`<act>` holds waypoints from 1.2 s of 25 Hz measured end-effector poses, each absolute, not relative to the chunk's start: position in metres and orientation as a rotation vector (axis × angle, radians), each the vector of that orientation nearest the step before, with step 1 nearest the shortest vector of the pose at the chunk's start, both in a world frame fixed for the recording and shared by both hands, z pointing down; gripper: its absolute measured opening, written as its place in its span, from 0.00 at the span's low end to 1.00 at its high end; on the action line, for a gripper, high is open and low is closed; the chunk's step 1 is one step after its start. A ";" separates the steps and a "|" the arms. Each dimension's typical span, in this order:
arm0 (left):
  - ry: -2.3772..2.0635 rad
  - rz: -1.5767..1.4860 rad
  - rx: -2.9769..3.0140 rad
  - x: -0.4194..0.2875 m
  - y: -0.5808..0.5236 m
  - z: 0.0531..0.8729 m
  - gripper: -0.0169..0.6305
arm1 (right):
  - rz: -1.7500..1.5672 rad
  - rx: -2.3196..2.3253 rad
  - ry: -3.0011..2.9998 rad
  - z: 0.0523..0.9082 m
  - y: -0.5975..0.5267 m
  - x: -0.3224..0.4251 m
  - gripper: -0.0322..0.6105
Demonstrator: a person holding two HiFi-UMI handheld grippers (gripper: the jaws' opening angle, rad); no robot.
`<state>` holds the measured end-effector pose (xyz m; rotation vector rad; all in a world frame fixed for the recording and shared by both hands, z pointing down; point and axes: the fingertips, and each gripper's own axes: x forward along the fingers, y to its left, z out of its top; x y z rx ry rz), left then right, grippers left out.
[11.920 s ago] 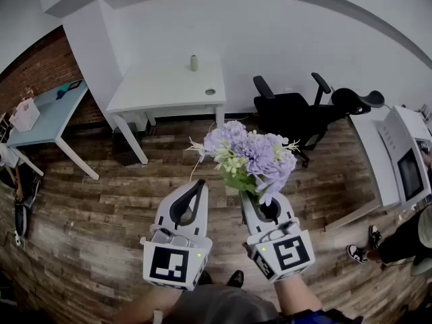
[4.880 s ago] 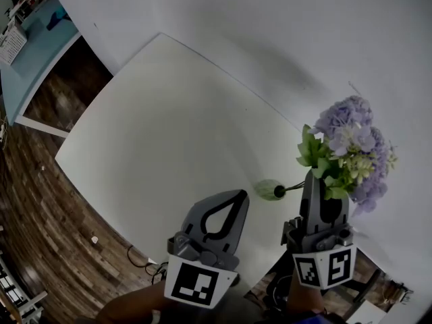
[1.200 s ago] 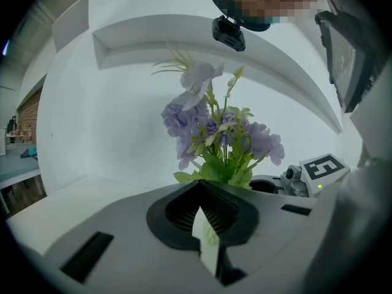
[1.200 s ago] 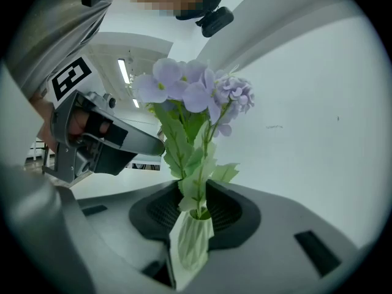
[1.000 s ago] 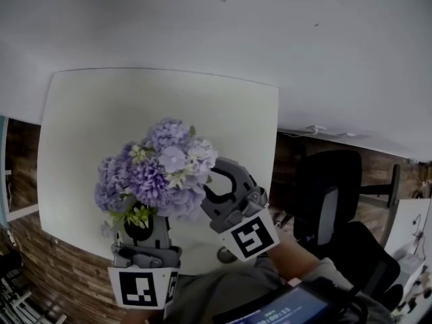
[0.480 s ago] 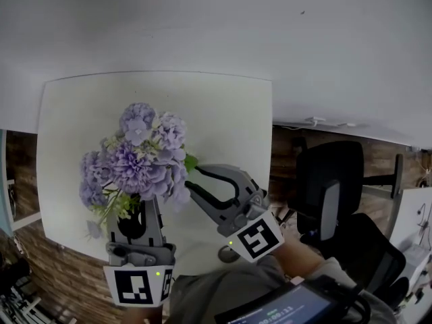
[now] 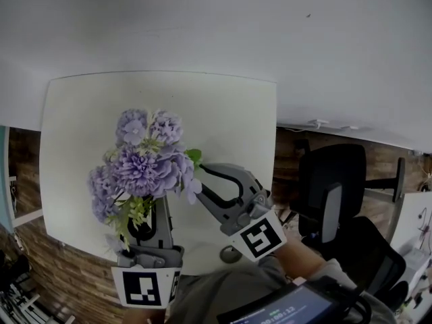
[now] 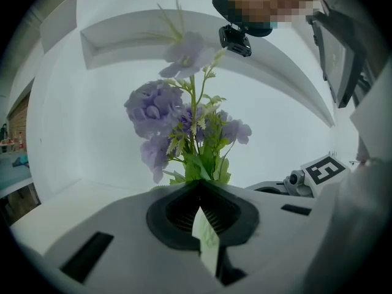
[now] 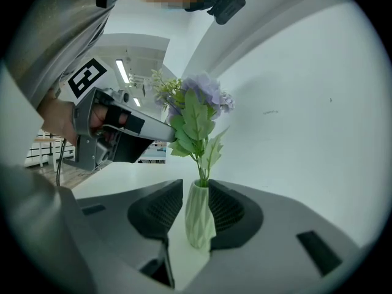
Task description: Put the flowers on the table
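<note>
A bunch of purple flowers (image 7: 142, 171) with green leaves hangs over the front part of the white table (image 7: 229, 113). My left gripper (image 7: 156, 211) is shut on its lower part; in the left gripper view a pale green sliver is pinched between the jaws and the flowers (image 8: 184, 127) rise beyond the tips. My right gripper (image 7: 199, 183) stands open just right of the bunch. In the right gripper view the pale green vase (image 9: 199, 222) sits between its spread jaws, unpressed, with the left gripper (image 9: 170, 136) reaching the leaves above. Whether the vase rests on the table I cannot tell.
A white wall (image 7: 236, 25) runs behind the table. A black office chair (image 7: 331, 187) stands on the wood floor (image 7: 290, 160) to the right. A dark screen (image 7: 297, 309) shows at the bottom edge. A hand (image 9: 58, 118) holds the left gripper.
The right gripper's jaws have spread and come off the bunch. The left gripper now carries the flowers alone and has shifted a little to the right over the table.
</note>
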<state>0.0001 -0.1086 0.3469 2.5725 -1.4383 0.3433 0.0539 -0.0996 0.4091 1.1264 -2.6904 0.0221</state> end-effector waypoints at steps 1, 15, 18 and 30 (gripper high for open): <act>-1.437 0.344 2.575 0.001 -0.107 0.346 0.04 | 0.026 1.126 -2.690 0.409 -0.099 0.054 0.26; -1.430 0.381 2.556 0.011 -0.095 0.348 0.04 | 0.060 1.122 -2.690 0.408 -0.097 0.060 0.26; -1.432 0.380 2.552 0.011 -0.092 0.349 0.04 | 0.052 1.113 -2.688 0.408 -0.094 0.059 0.26; -1.461 0.366 2.560 0.017 -0.054 0.333 0.04 | 0.022 1.102 -2.732 0.382 -0.063 0.057 0.26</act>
